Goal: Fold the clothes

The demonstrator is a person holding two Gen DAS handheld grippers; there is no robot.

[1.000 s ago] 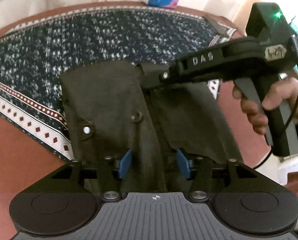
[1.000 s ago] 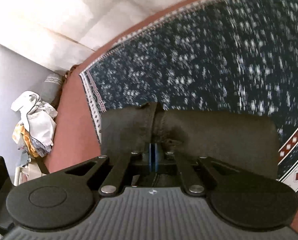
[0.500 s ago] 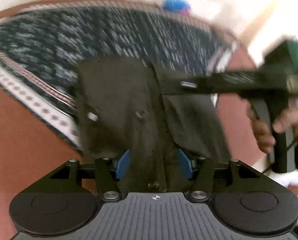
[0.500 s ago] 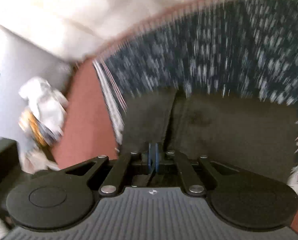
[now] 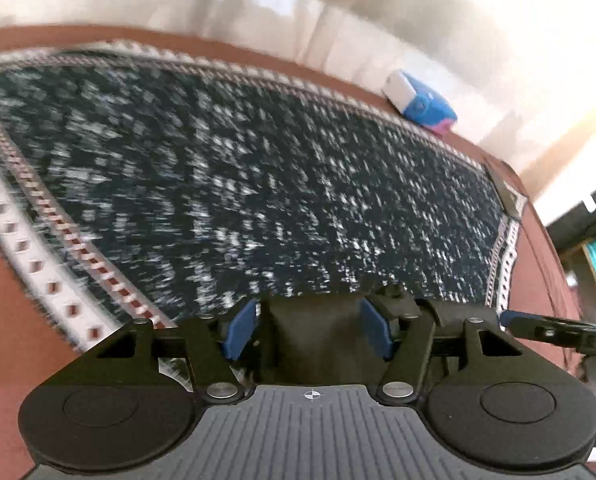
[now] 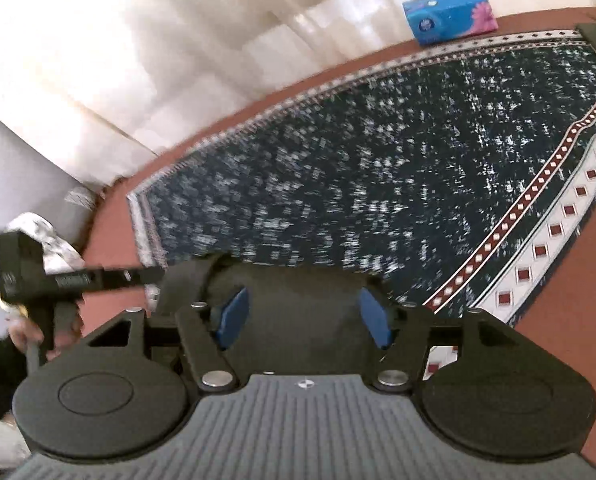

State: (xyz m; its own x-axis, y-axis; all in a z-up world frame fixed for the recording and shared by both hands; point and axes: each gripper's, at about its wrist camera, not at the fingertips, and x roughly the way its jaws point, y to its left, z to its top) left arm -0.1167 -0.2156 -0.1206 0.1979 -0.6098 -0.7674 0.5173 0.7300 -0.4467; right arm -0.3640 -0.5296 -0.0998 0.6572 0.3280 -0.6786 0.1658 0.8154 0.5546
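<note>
Both of your grippers have backed off the garment since a second ago, and your right one, clamped on the fabric then, has let go.

Left wrist view: your left gripper (image 5: 307, 334) stands spread, holding nothing. The dark garment (image 5: 317, 344) shows only as a strip between its blue pads, near the patterned rug's (image 5: 258, 184) near edge. Your right gripper (image 5: 545, 330) pokes in from the right.

Right wrist view: your right gripper (image 6: 301, 320) is spread wide over the garment (image 6: 298, 292), which lies as a compact bundle; I judge that fold laid down. The tissue box (image 6: 449, 16) sits beyond the rug's far edge; no tissues show.
</note>
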